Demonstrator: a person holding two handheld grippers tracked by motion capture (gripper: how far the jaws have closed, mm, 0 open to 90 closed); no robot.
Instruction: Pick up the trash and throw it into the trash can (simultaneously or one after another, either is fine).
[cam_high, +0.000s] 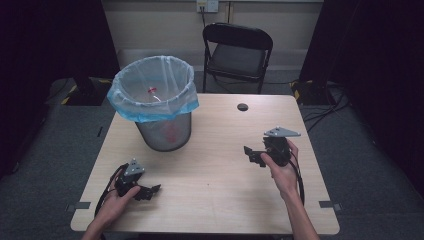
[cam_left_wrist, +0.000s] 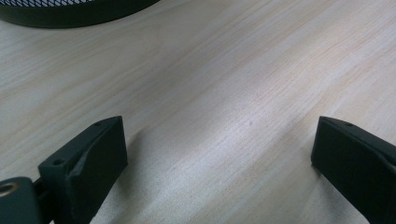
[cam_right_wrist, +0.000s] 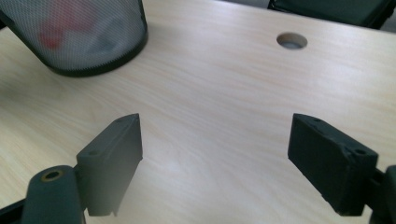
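Note:
A person's hands hold my two grippers over a pale wooden table (cam_high: 215, 125). The left gripper (cam_high: 150, 191) lies low near the front left of the table, jaws wide apart with bare wood between them (cam_left_wrist: 219, 149). On the right side, the right gripper (cam_high: 252, 155) points left toward the table's middle, and it too is open and empty (cam_right_wrist: 215, 154). A wire-mesh waste bin (cam_high: 162, 130) lined with a clear blue-rimmed bag (cam_high: 152, 95) stands at the back left of the table, with something red inside.
A round cable hole (cam_high: 242, 107) is cut in the tabletop near the back edge; it also appears as a hole (cam_right_wrist: 292, 40) in the right gripper view. A black folding chair (cam_high: 237, 50) stands behind the table. The bin's base (cam_left_wrist: 70, 11) is ahead of the left gripper.

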